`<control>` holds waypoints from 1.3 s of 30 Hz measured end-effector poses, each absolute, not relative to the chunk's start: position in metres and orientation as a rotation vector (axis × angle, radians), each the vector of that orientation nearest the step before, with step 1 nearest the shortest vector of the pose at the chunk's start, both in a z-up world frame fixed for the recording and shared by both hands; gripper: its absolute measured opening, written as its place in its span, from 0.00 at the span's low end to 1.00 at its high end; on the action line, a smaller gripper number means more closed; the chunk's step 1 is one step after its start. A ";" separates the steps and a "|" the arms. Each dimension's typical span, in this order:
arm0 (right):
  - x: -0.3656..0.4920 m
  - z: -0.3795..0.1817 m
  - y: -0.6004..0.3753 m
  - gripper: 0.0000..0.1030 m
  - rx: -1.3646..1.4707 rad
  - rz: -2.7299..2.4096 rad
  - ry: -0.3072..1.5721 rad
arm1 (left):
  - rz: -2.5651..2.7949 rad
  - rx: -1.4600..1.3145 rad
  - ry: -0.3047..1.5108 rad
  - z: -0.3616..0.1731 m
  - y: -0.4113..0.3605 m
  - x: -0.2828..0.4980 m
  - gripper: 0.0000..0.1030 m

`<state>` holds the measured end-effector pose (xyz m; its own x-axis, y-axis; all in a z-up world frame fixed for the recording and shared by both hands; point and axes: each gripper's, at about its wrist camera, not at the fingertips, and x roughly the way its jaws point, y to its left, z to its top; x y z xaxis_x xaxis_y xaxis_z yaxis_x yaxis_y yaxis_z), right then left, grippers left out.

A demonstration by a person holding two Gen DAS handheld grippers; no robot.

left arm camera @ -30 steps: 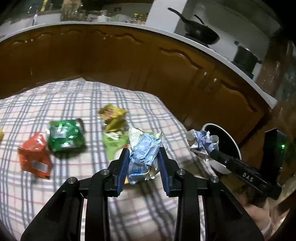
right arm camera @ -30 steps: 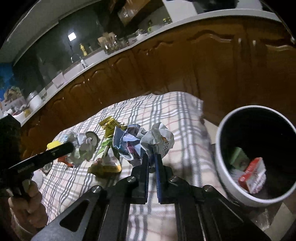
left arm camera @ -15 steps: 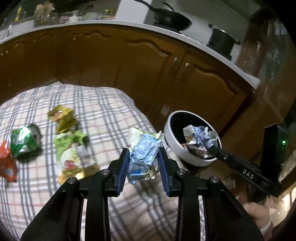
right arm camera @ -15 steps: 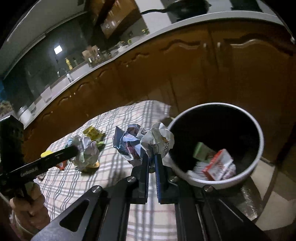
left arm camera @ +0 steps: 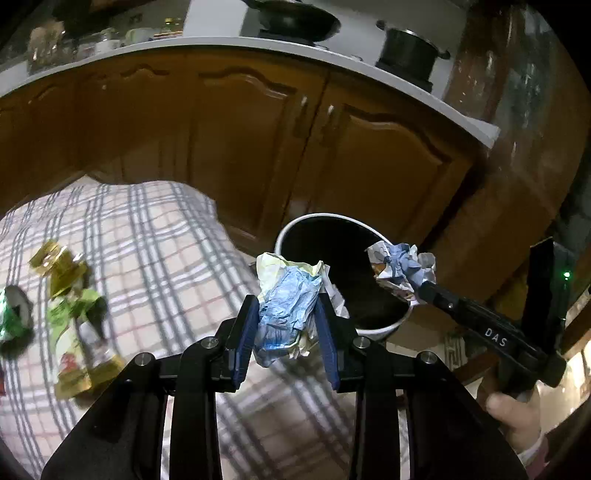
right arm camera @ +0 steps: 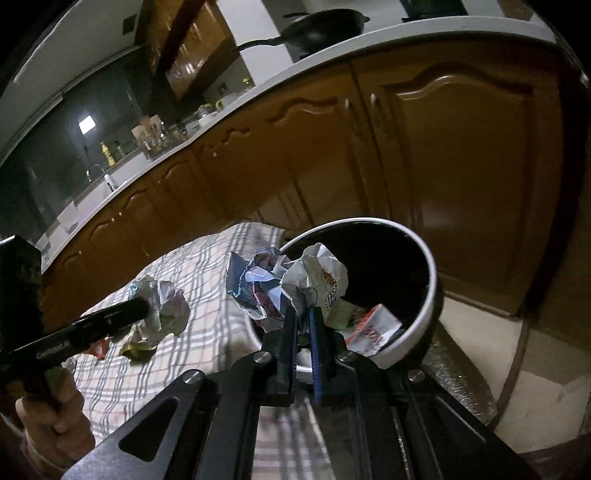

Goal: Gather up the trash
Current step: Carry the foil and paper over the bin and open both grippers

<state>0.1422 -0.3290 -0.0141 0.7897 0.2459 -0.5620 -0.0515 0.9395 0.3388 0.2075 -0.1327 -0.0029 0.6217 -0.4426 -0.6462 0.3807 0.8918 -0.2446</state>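
My left gripper (left arm camera: pixel 286 314) is shut on a crumpled blue and pale yellow wrapper (left arm camera: pixel 288 302), held just short of the near rim of a round white trash bin (left arm camera: pixel 306 223) with a dark inside. My right gripper (right arm camera: pixel 301 314) is shut on a crumpled white and blue paper ball (right arm camera: pixel 288 282), held over the bin's (right arm camera: pixel 430 266) left rim. In the left wrist view the right gripper (left arm camera: pixel 413 291) carries that paper ball (left arm camera: pixel 400 267) over the bin's right side. In the right wrist view the left gripper (right arm camera: pixel 147 308) holds its wrapper (right arm camera: pixel 162 310) over the cloth. A red carton (right arm camera: pixel 373 328) lies in the bin.
A checked tablecloth (left arm camera: pixel 159 251) carries more trash at the left: a yellow-green wrapper (left arm camera: pixel 70 306) and a green packet (left arm camera: pixel 11 317). Brown kitchen cabinets (left arm camera: pixel 258 140) stand close behind, with a pan (left arm camera: pixel 295 20) and pot (left arm camera: pixel 410 51) on the counter. A hand (left arm camera: pixel 517 410) grips the right tool.
Both grippers have swung to the right with their crumpled pieces, from over the cloth to the bin. The bin now fills more of both views; the wrappers on the cloth slid left.
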 end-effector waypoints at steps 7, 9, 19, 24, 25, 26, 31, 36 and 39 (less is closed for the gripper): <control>0.151 -0.015 -0.342 0.06 0.310 0.140 0.642 | -0.501 -0.052 0.768 -0.001 -0.165 0.224 0.29; 0.154 -0.016 -0.346 0.06 0.309 0.136 0.643 | -0.505 -0.043 0.770 -0.001 -0.172 0.229 0.29; 0.172 -0.025 -0.361 0.06 0.309 0.122 0.666 | -0.519 -0.018 0.805 -0.014 -0.202 0.251 0.29; 0.179 -0.028 -0.363 0.06 0.301 0.122 0.682 | -0.515 -0.017 0.823 -0.021 -0.207 0.257 0.29; 0.181 -0.028 -0.363 0.06 0.299 0.122 0.685 | -0.514 -0.017 0.826 -0.021 -0.208 0.258 0.29; 0.182 -0.029 -0.363 0.06 0.296 0.122 0.688 | -0.512 -0.015 0.829 -0.022 -0.209 0.259 0.29; 0.189 -0.032 -0.362 0.06 0.286 0.111 0.704 | -0.520 -0.019 0.841 -0.026 -0.214 0.267 0.30; 0.195 -0.036 -0.364 0.12 0.291 0.102 0.717 | -0.534 -0.017 0.861 -0.031 -0.218 0.271 0.41; 0.194 -0.039 -0.365 0.25 0.313 0.103 0.725 | -0.531 -0.020 0.859 -0.031 -0.216 0.268 0.50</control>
